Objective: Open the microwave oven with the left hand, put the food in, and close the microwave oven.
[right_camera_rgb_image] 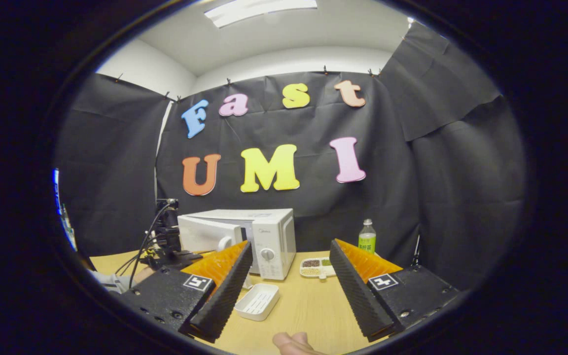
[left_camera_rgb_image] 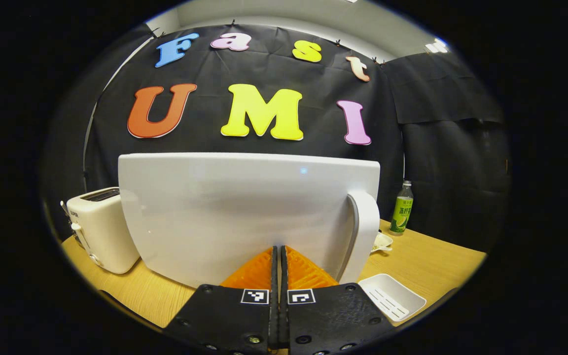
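Note:
The white microwave (right_camera_rgb_image: 264, 236) stands at the table's back. In the left gripper view its door (left_camera_rgb_image: 234, 212) looms close, with the handle (left_camera_rgb_image: 365, 231) on the door's right edge. My left gripper (left_camera_rgb_image: 279, 249) is shut with nothing between its fingers, tips close to the door's lower front; I cannot tell whether they touch. It also appears, cabled, to the left of the microwave (right_camera_rgb_image: 168, 246). The door (right_camera_rgb_image: 207, 234) looks slightly ajar. The food, a white divided dish (right_camera_rgb_image: 316, 266) of grains, lies on the table right of the microwave. My right gripper (right_camera_rgb_image: 289, 283) hovers open and empty above the table, well short of the dish.
A white toaster (left_camera_rgb_image: 99, 229) stands left of the microwave. A green bottle (right_camera_rgb_image: 367, 236) is behind the dish. An empty white slotted tray (right_camera_rgb_image: 258, 301) lies in front of the microwave. A fingertip (right_camera_rgb_image: 294, 342) shows at the bottom edge, over the wooden table (right_camera_rgb_image: 308, 310).

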`<state>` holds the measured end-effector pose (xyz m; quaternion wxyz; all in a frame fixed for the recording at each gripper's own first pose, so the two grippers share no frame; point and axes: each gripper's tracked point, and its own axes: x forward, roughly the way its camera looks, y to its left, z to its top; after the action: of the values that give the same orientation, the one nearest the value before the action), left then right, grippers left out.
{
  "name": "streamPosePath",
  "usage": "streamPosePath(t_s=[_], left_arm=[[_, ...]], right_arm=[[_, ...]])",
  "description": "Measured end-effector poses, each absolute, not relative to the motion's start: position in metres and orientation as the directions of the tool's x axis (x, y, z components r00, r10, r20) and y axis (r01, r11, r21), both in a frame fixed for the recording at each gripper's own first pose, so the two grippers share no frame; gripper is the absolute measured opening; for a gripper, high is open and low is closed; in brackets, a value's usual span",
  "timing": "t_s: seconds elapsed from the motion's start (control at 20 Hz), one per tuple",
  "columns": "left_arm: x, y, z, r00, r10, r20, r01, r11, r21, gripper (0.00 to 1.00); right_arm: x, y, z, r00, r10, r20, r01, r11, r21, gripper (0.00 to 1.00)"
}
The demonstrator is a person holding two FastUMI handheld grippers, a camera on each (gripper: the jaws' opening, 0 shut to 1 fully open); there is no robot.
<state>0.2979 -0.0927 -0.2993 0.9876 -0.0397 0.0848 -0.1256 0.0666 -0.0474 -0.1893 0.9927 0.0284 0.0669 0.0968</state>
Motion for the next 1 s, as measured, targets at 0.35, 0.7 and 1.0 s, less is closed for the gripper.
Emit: streamPosePath(t_s=[0.35, 0.7, 1.0], left_arm=[[0.34, -0.096, -0.308, 0.965, -0.159, -0.207, 0.145, 0.986, -0.08, 0.0], [0.349, -0.094, -0.303, 0.964, -0.122, -0.235, 0.116, 0.992, -0.039, 0.01], [0.32, -0.091, -0.288, 0.956, -0.136, -0.261, 0.12, 0.99, -0.074, 0.0]], right_arm=[[0.084, -0.056, -0.21, 0.97, 0.182, -0.16, -0.173, 0.982, 0.072, 0.92], [0.078, -0.047, -0.214, 0.968, 0.171, -0.185, -0.152, 0.982, 0.114, 0.92], [0.058, -0.032, -0.198, 0.969, 0.136, -0.205, -0.122, 0.99, 0.076, 0.92]])
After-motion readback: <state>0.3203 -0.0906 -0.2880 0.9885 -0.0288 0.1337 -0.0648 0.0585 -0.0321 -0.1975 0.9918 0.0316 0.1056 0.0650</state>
